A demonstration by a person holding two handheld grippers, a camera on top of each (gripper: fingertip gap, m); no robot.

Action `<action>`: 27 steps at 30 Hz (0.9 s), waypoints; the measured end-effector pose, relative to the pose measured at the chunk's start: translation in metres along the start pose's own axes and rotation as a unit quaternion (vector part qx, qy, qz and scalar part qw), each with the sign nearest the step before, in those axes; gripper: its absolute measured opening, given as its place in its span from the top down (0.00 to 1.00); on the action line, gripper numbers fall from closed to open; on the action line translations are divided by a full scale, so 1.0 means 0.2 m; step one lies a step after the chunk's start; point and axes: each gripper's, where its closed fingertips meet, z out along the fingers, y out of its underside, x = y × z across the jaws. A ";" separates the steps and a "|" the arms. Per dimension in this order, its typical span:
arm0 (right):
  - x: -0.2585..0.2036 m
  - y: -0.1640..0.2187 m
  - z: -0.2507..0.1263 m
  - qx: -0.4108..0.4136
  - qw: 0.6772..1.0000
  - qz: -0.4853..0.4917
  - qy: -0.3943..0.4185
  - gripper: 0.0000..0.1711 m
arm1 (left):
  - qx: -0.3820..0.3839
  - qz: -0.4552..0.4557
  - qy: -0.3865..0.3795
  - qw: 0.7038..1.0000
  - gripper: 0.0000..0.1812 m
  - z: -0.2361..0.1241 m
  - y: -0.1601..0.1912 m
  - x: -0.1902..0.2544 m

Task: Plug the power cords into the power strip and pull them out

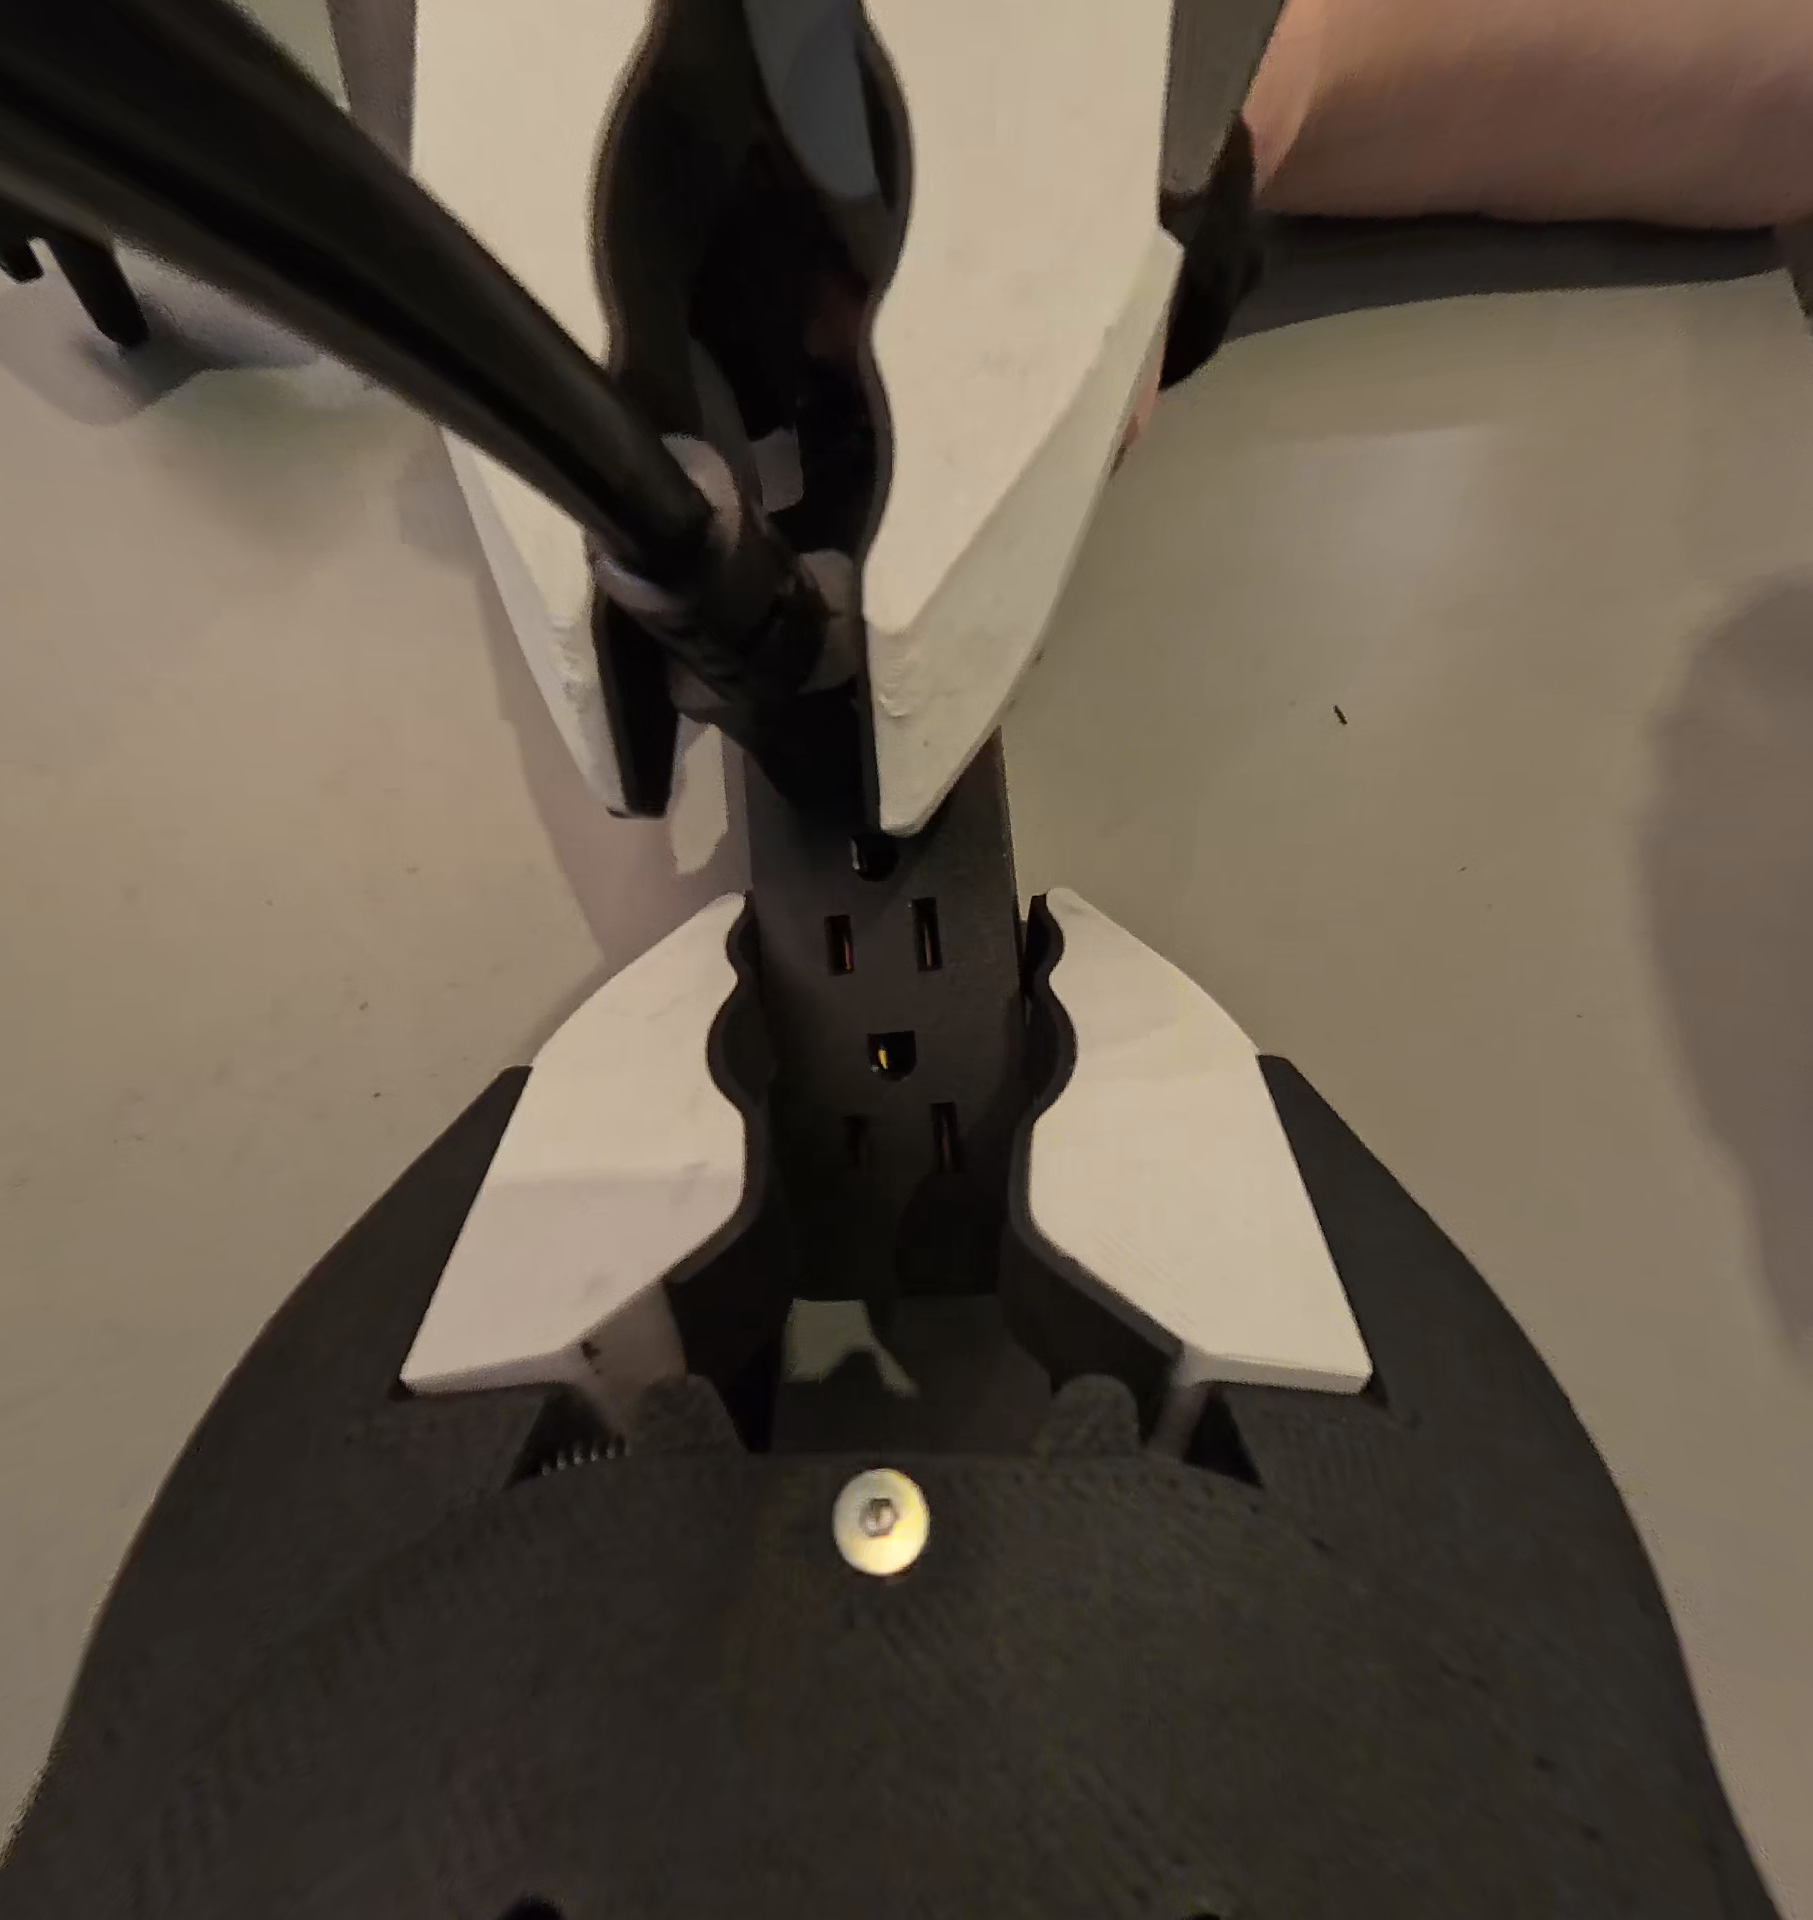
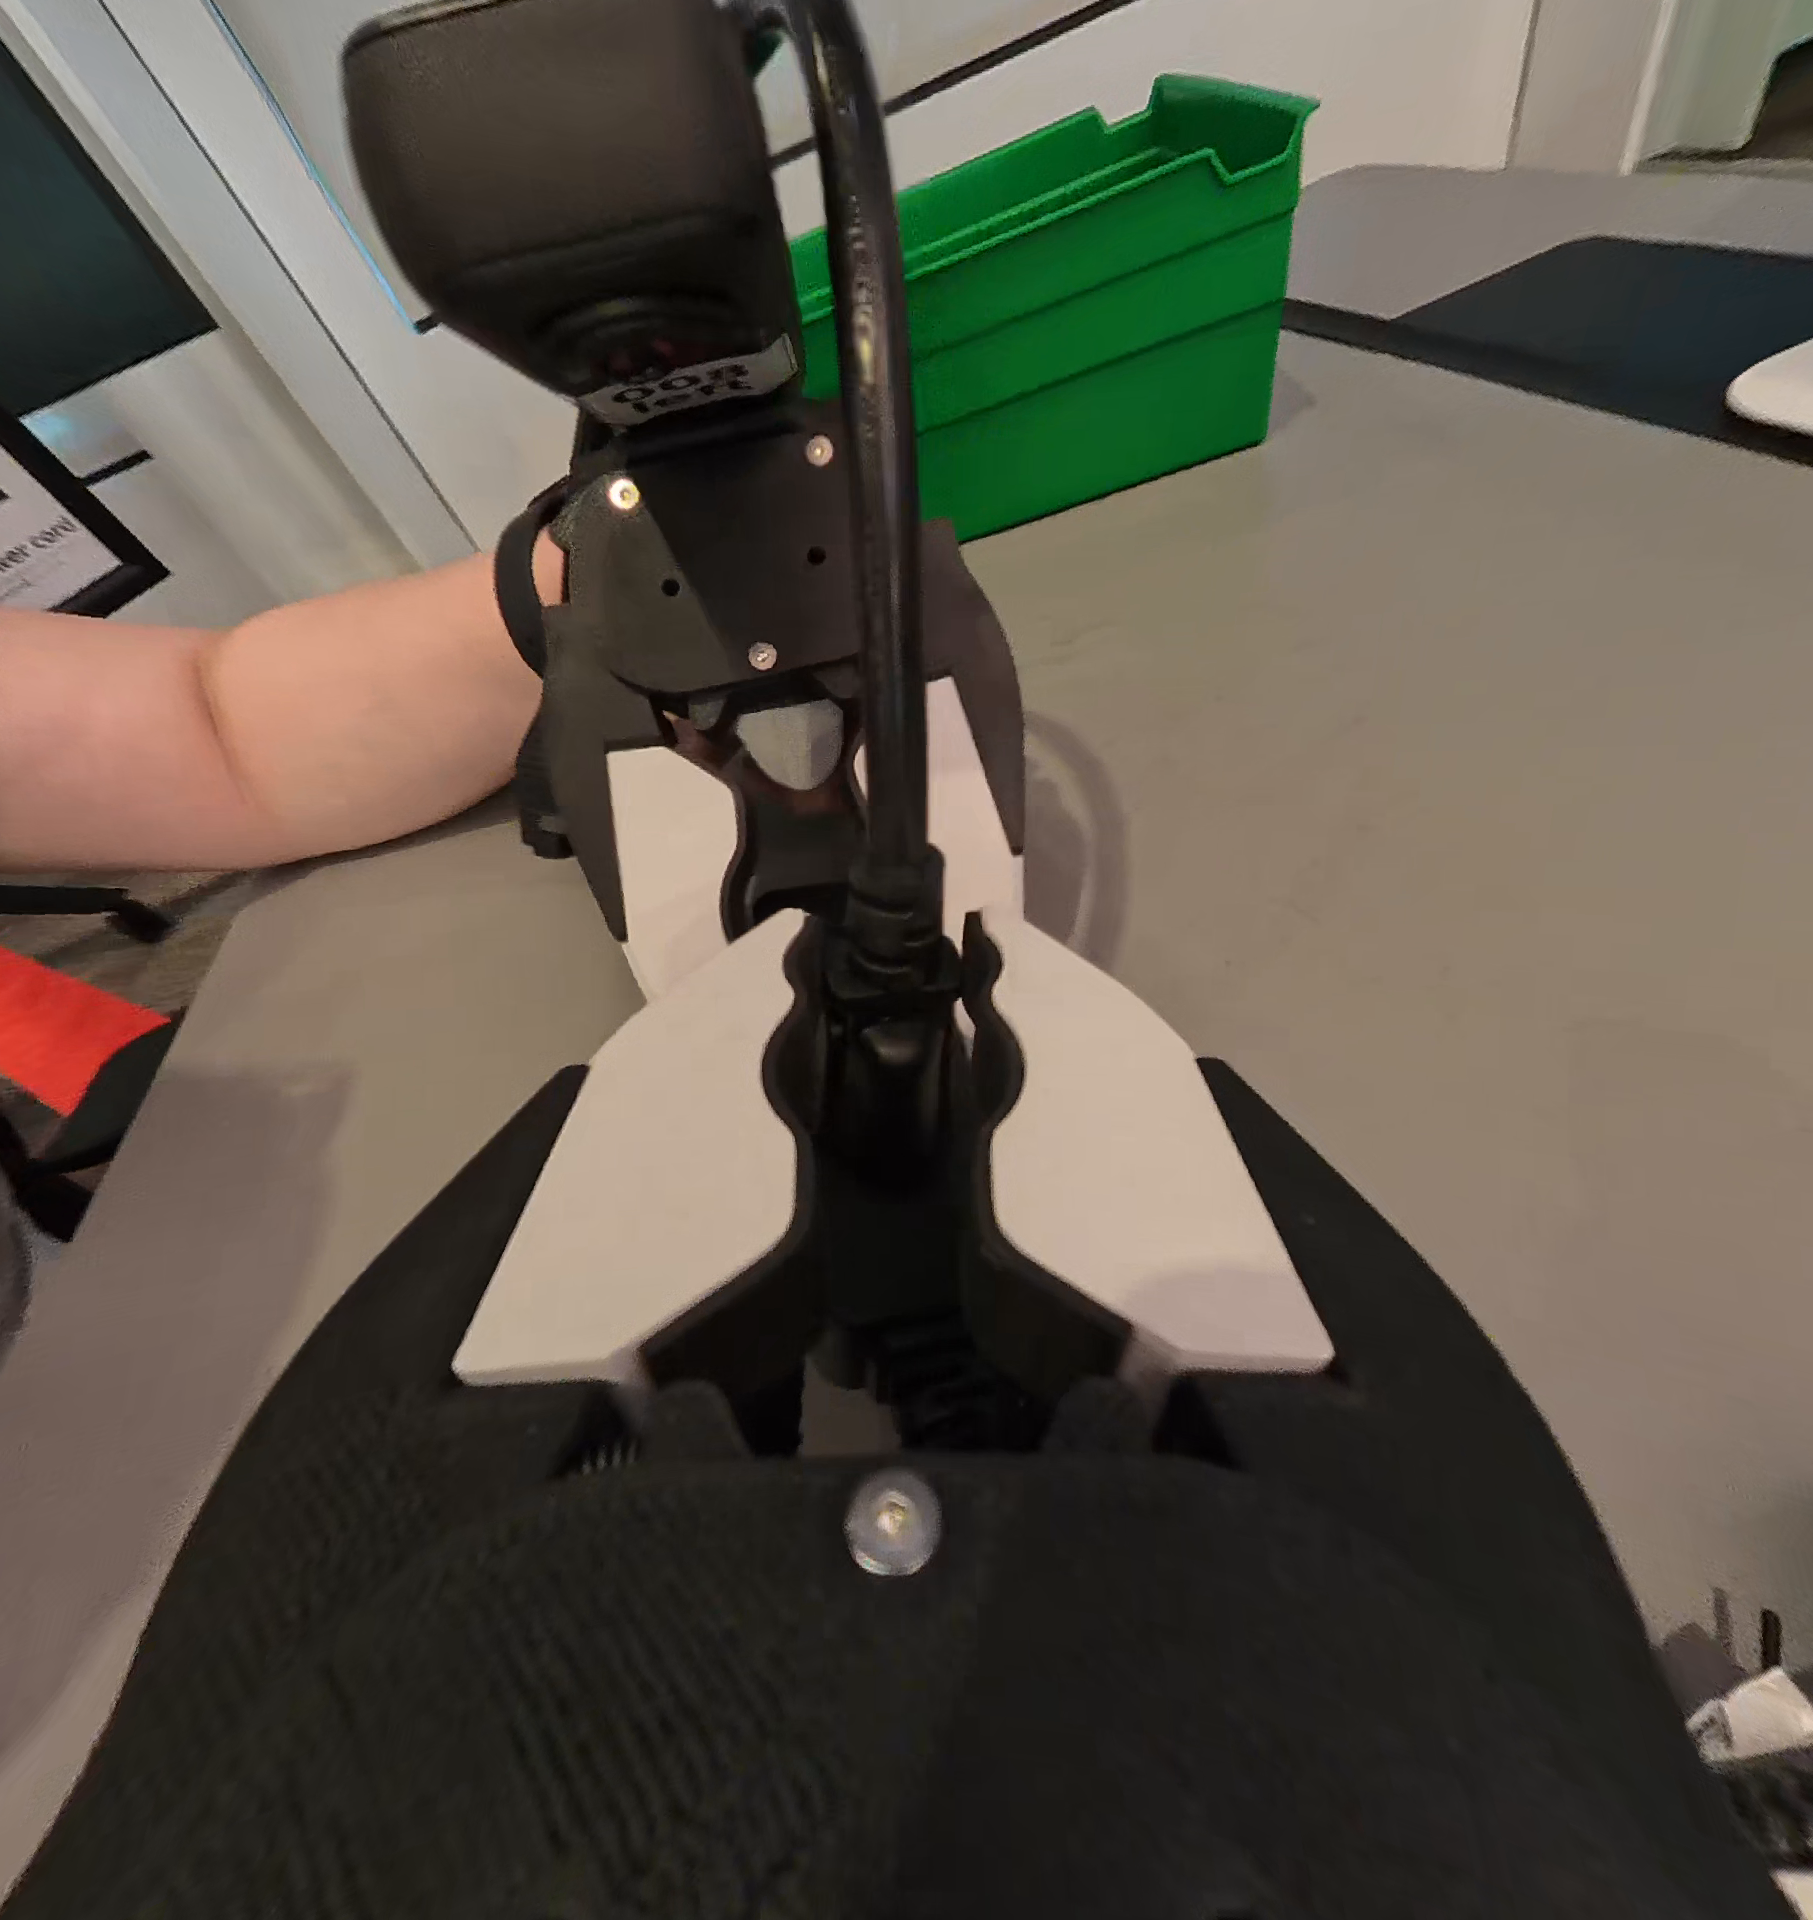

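**Both grippers clamped: strip and plug**

Left wrist view: left gripper [image 1: 886, 997] clenched on the black power strip [image 1: 886, 1023], white fingers [image 1: 611, 1153] pressing both long sides. Strip lies on the grey desk [image 1: 206, 831], two sockets bare. At the far socket the right gripper [image 1: 756, 790] grasps a black plug [image 1: 746, 634]; thick black cord [image 1: 362, 270] runs up-left. Cannot tell if prongs are seated.

Right wrist view: right gripper [image 2: 886, 966] closed around the plug [image 2: 886, 1049], ribbed collar at fingertips, cord [image 2: 866, 364] arching up. Left gripper [image 2: 777, 831] just beyond, forearm [image 2: 258, 727] resting on desk [image 2: 1401, 831]. Green bin [image 2: 1078, 312] behind.
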 end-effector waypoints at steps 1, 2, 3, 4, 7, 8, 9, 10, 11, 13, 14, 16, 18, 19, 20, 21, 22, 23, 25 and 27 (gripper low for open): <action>0.00 0.00 0.00 -0.001 1.000 0.010 -0.006 0.85 | -0.001 0.003 -0.002 1.000 0.75 0.00 0.00 0.00; 0.01 0.00 0.00 -0.001 1.000 0.025 -0.011 0.85 | 0.000 -0.003 0.001 1.000 0.74 0.00 0.00 0.00; 0.01 0.00 0.00 0.001 0.999 0.044 -0.018 0.85 | 0.002 -0.006 0.004 1.000 0.74 0.00 0.00 0.00; 0.02 0.00 0.00 0.002 0.998 0.062 -0.028 0.85 | 0.005 -0.007 0.007 1.000 0.74 0.00 0.00 0.00; 0.04 0.00 0.00 0.006 0.993 0.111 -0.037 0.85 | 0.004 0.003 -0.009 1.000 0.73 0.00 0.00 -0.02; 0.06 0.00 0.00 0.010 0.991 0.127 -0.036 0.85 | 0.000 0.026 -0.029 0.999 0.72 0.01 0.00 -0.04; 0.06 0.00 0.00 0.011 0.990 0.139 -0.038 0.85 | 0.000 0.028 -0.035 0.999 0.72 0.01 0.00 -0.04; 0.07 0.00 0.00 0.010 0.988 0.147 -0.040 0.85 | -0.002 0.015 -0.031 0.999 0.72 0.01 0.00 -0.04; 0.08 0.00 0.00 0.011 0.987 0.157 -0.043 0.85 | -0.001 0.006 -0.027 1.000 0.72 0.01 0.00 -0.04; 0.08 0.00 0.00 0.010 0.983 0.178 -0.050 0.85 | 0.002 -0.003 -0.023 1.000 0.72 0.01 -0.01 -0.04; 0.09 0.00 0.00 0.010 0.981 0.186 -0.051 0.85 | 0.003 -0.004 -0.022 1.000 0.72 0.01 -0.01 -0.04; 0.10 0.01 0.00 0.009 0.979 0.198 -0.048 0.85 | -0.002 0.020 -0.042 0.999 0.72 0.01 -0.01 -0.06; 0.12 0.01 0.00 0.009 0.974 0.221 -0.049 0.85 | -0.010 0.040 -0.068 0.997 0.73 0.01 0.00 -0.08; 0.12 0.01 0.00 0.009 0.972 0.228 -0.053 0.85 | -0.012 0.037 -0.067 0.997 0.72 0.01 0.00 -0.09; 0.12 0.01 0.00 0.009 0.971 0.231 -0.053 0.85 | -0.014 0.040 -0.069 0.997 0.73 0.02 -0.01 -0.09; 0.12 0.01 0.00 0.010 0.971 0.233 -0.051 0.85 | -0.015 0.041 -0.070 0.997 0.73 0.01 -0.01 -0.09; 0.12 0.01 0.00 0.011 0.970 0.236 -0.051 0.85 | -0.017 0.043 -0.071 0.996 0.73 0.02 -0.01 -0.09; 0.13 0.01 0.00 0.013 0.969 0.242 -0.050 0.85 | -0.016 0.042 -0.072 0.996 0.73 0.02 -0.01 -0.10; 0.14 0.02 0.00 0.014 0.966 0.252 -0.048 0.85 | -0.006 0.029 -0.071 0.997 0.72 0.02 -0.02 -0.11; 0.15 0.02 0.00 0.014 0.965 0.259 -0.042 0.85 | -0.002 0.020 -0.075 0.997 0.72 0.03 -0.03 -0.12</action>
